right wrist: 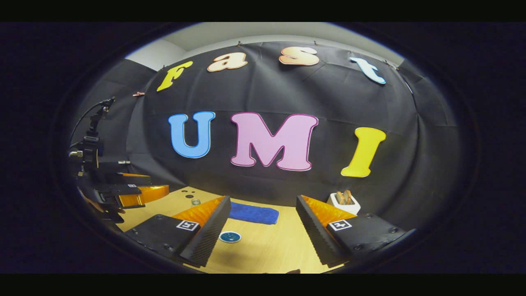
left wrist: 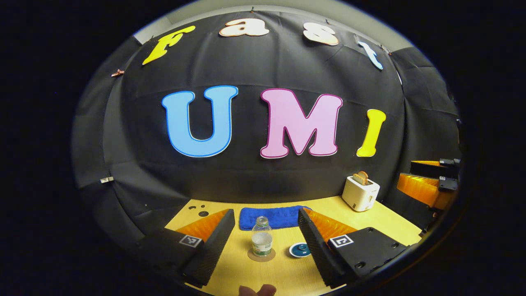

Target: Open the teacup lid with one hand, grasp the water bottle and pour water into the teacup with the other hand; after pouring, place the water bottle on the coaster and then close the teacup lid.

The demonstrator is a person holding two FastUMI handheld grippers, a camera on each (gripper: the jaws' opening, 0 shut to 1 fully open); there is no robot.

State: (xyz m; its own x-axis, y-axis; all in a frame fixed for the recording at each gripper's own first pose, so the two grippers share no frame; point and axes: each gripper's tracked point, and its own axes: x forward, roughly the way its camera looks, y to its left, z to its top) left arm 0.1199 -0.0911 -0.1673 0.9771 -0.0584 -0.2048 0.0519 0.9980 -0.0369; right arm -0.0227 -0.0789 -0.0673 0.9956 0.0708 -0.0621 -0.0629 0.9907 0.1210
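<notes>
Both tools stand spread with nothing between their fingers. Left tool (left wrist: 266, 230) hangs above the wooden desk (left wrist: 287, 275), and in the left gripper view the water bottle (left wrist: 261, 241) stands upright straight ahead in the gap between its fingers, uncapped, with a little water in it, set on the round coaster (left wrist: 261, 255). Just to the right of the bottle, close to the inner edge of the right finger, lies the teacup lid (left wrist: 299, 249), a dark blue-green disc with a small knob; the cup beneath it cannot be made out. Beyond both, a blue cloth (left wrist: 273, 216) lies across the desk, and a white toaster (left wrist: 361, 192) with bread in its slots stands farther off to the right, near the booth wall. At the right edge of this view the other tool's orange and black fingers appear.

Right tool (right wrist: 263, 222) also hovers over the desk. In the right gripper view the lid sits just beside the tip of its left finger, the cloth lies ahead, and the toaster stands behind its right finger. Far to the left, the left tool is seen from the side with a hand (right wrist: 96, 205) under it.
</notes>
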